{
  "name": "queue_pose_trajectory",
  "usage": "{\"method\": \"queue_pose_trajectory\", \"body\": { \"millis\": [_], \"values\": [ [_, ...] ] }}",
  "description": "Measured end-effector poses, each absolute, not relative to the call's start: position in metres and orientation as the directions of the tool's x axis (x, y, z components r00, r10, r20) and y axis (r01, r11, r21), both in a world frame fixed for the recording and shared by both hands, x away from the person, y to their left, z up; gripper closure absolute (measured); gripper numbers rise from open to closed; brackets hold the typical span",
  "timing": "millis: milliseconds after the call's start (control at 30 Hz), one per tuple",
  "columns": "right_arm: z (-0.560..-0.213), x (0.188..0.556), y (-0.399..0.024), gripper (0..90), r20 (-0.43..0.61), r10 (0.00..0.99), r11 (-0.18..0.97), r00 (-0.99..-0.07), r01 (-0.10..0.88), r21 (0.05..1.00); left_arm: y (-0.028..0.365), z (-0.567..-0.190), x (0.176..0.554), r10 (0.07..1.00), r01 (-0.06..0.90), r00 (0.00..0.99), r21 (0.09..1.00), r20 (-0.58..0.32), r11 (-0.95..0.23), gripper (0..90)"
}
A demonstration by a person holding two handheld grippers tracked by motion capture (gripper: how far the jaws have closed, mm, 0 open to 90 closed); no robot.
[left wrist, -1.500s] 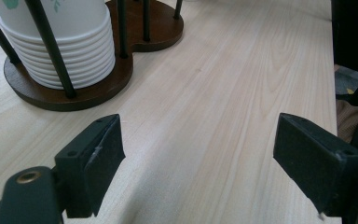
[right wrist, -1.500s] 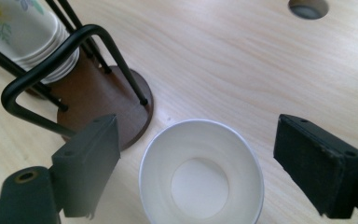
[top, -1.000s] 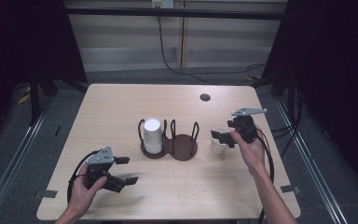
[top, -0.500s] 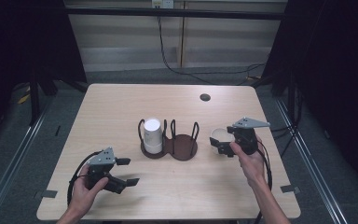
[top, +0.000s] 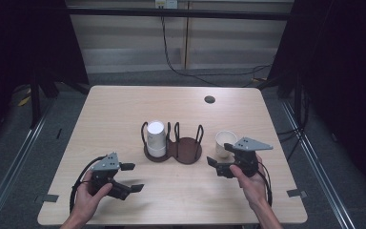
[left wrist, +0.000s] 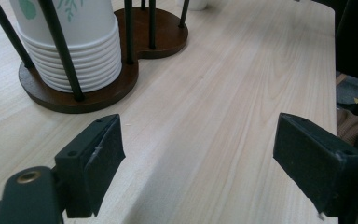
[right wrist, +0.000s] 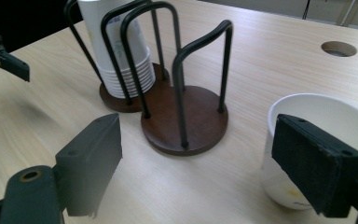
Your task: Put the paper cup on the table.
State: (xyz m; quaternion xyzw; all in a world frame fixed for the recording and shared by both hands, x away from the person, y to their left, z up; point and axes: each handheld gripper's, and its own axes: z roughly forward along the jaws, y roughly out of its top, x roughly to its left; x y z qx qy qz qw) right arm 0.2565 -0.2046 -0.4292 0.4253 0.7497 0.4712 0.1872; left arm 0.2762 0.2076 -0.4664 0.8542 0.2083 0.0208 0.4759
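A dark wooden two-bay cup holder [top: 187,151] stands mid-table. Its left bay holds a stack of white paper cups [top: 156,138], upside down; its right bay is bare. A single white cup [top: 225,141] stands upright on the table just right of the holder. My right gripper [top: 215,167] is open just in front of that cup, and its jaws point left toward the holder. In the right gripper view the cup [right wrist: 317,116] sits behind the right jaw, untouched, beside the holder [right wrist: 200,121]. My left gripper [top: 134,177] rests open near the front left, with nothing between its jaws.
The light wooden table [top: 124,109] has a round cable hole [top: 209,99] at the back right. Cables trail from both grippers toward the near edge. Dark floor and metal rails lie on both sides of the table.
The right gripper has drawn back toward the near edge and sunk a little, still open. The single cup stays on the table. The left gripper has not moved.
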Motion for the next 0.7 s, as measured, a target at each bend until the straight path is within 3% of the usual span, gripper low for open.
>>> {"method": "queue_pose_trajectory", "body": {
  "millis": [333,700],
  "values": [
    [-0.445,0.236,-0.185,16.1,0.114,0.799,0.200,-0.590,0.440,0.876,0.202,-0.465,0.270,0.363,0.330,0.917,0.828,-0.166,-0.454,16.1],
    [-0.472,0.229,-0.170,16.1,0.136,0.793,0.200,-0.594,0.465,0.862,0.205,-0.469,0.272,0.418,0.359,0.893,0.828,-0.169,-0.431,16.1]
  ]
}}
